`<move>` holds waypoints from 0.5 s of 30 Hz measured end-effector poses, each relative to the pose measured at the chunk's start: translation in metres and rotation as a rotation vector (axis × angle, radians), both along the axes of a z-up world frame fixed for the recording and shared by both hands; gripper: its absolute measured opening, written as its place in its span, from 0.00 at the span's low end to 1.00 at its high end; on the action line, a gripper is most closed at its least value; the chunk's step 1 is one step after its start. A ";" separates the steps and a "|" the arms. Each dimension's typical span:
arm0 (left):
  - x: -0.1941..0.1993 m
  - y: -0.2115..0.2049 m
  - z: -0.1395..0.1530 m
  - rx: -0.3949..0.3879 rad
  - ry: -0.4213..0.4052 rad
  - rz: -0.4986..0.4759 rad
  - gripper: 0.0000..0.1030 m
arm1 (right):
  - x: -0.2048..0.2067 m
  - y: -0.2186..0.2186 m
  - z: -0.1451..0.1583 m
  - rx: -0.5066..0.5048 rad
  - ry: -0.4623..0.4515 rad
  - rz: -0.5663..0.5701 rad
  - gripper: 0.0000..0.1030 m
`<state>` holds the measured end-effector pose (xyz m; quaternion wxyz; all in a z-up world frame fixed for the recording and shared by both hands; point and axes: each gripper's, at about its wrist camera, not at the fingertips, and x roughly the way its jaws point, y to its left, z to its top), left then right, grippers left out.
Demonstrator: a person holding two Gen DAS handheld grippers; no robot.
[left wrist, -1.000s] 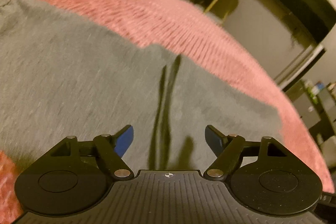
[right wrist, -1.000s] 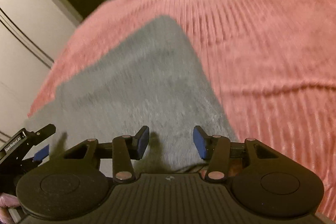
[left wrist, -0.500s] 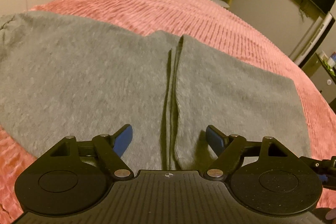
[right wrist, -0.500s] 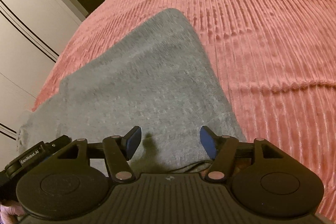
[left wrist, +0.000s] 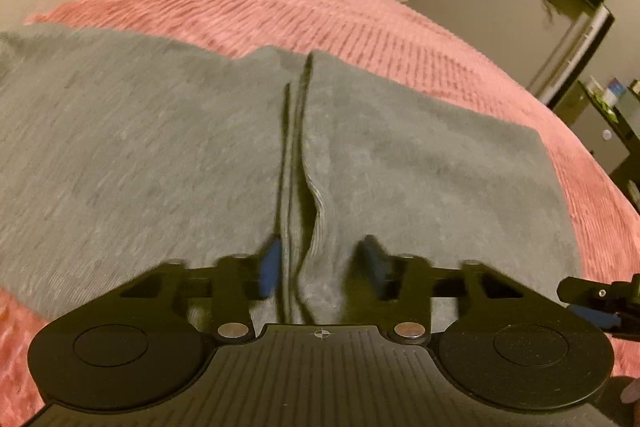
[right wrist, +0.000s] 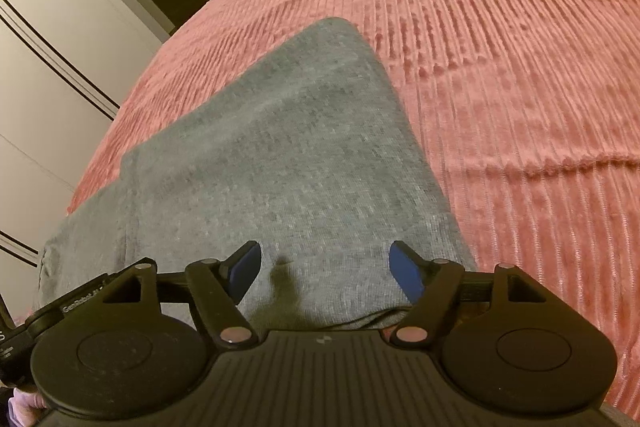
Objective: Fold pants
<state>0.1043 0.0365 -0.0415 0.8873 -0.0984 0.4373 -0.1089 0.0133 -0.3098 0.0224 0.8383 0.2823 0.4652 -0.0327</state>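
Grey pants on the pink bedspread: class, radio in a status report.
Left hand-held gripper just closing around the raised fold edge, pads not yet pressing. Right hand-held gripper just opening, nothing held. Grey pants flat on bedspread. Nothing obstructing.

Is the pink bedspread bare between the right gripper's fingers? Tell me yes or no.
No: grey pants fill the gap at the right gripper, with the pink bedspread off to the side.

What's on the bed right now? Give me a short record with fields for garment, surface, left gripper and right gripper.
garment: grey pants, spread flat, layered edges meeting along a middle seam
surface: pink ribbed bedspread
left gripper: jaws have just been closing around the raised fabric edge at the seam; pads not clearly pressing yet
right gripper: jaws have just been opening, over the pants' near edge, holding nothing
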 end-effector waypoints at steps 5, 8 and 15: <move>-0.007 0.010 0.013 -0.053 -0.074 0.049 0.14 | -0.005 0.001 0.004 0.011 -0.045 0.006 0.71; -0.017 0.012 0.029 -0.064 -0.143 0.058 0.14 | -0.005 0.001 0.004 0.022 -0.055 0.008 0.71; 0.007 0.008 0.001 0.039 -0.017 0.080 0.44 | 0.004 0.008 0.001 -0.020 -0.018 0.043 0.73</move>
